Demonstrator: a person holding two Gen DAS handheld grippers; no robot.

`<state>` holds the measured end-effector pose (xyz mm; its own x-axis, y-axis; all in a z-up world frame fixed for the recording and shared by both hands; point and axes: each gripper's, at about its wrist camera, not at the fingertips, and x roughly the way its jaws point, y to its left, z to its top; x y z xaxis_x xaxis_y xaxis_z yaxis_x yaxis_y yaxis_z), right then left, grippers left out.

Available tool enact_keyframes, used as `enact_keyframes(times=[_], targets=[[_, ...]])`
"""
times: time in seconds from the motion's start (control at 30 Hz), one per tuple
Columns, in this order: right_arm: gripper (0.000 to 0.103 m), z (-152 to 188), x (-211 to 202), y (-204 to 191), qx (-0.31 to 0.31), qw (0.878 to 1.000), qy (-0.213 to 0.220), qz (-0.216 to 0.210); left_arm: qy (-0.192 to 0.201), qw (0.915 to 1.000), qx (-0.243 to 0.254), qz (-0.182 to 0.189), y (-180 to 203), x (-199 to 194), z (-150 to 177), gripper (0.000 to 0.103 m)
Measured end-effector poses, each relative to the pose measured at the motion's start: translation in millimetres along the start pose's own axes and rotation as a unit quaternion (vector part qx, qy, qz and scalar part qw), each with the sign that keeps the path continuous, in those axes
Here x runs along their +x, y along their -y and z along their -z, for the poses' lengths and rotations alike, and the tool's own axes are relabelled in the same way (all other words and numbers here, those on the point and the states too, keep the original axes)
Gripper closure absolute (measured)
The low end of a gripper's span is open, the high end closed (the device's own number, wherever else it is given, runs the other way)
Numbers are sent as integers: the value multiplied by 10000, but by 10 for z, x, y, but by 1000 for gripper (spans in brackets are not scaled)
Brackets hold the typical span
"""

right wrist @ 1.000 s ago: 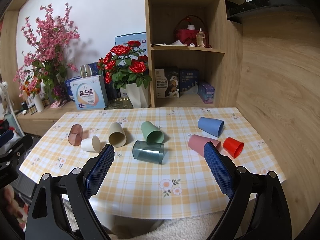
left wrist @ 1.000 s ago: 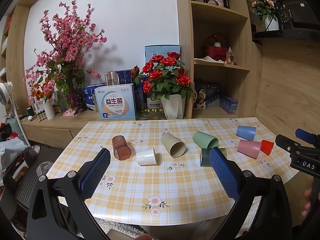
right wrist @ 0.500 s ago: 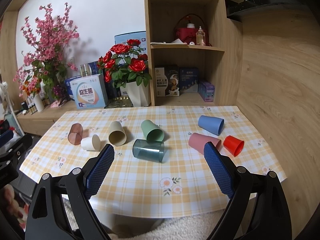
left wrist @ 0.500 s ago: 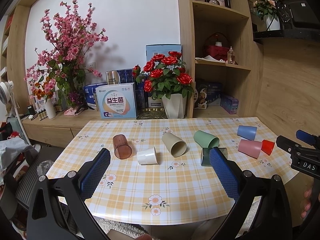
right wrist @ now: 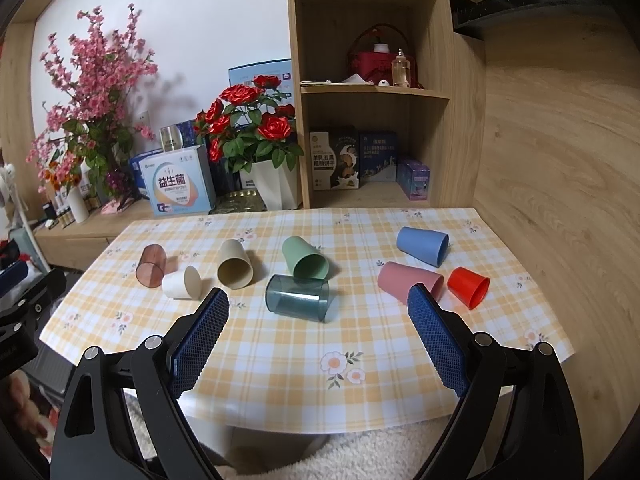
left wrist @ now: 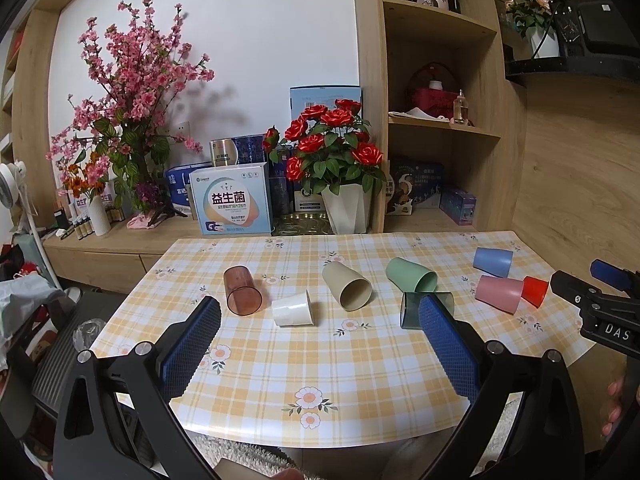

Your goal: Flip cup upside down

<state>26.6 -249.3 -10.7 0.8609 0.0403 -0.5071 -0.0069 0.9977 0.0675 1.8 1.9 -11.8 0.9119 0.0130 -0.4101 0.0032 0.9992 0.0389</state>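
- My left gripper (left wrist: 320,316) hangs spread, gripping nothing, above the table's (left wrist: 360,380) near edge, with bare cloth below it.
- Brown cup (left wrist: 242,290) lies nearest the left edge, white cup (left wrist: 293,309) just beside it.
- Teal cup (right wrist: 297,292) lies mid-table; my left view half hides it behind a finger.
- My right gripper (right wrist: 318,310) is spread too, empty.
- Red cup (right wrist: 468,287) lies near the right edge.

Eight cups lie on their sides on the checked tablecloth: a clear brown cup (right wrist: 151,266) touching a white cup (right wrist: 182,283), then a beige cup (right wrist: 235,264). A green cup (right wrist: 305,258) rests against a clear blue-grey cup (right wrist: 297,298); farther right lie a blue cup (right wrist: 422,245), a pink cup (right wrist: 408,279) and a red cup (right wrist: 469,286).
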Motion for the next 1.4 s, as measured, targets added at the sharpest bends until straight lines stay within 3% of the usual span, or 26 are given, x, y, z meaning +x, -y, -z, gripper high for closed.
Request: enact_keyframes(times=[0.8, 0.9, 1.1, 1.23, 1.4], targets=[[15, -5, 5, 11, 21, 10000, -33, -1, -13, 10000, -2, 14, 9, 4, 5, 6], [15, 147, 4, -3, 53, 10000, -36, -7, -50, 10000, -7, 38, 24, 27, 46, 6], [15, 129, 72, 73, 222, 9997, -51, -17, -176, 9988, -236, 385, -93, 91, 42, 6], [15, 113, 148, 174, 308, 9994, -143, -83, -132, 9992, -325, 201, -265, 154, 1, 6], [15, 128, 349, 283, 306, 9987, -375, -134, -355, 9980, -509, -88, -556, 348, 4, 6]])
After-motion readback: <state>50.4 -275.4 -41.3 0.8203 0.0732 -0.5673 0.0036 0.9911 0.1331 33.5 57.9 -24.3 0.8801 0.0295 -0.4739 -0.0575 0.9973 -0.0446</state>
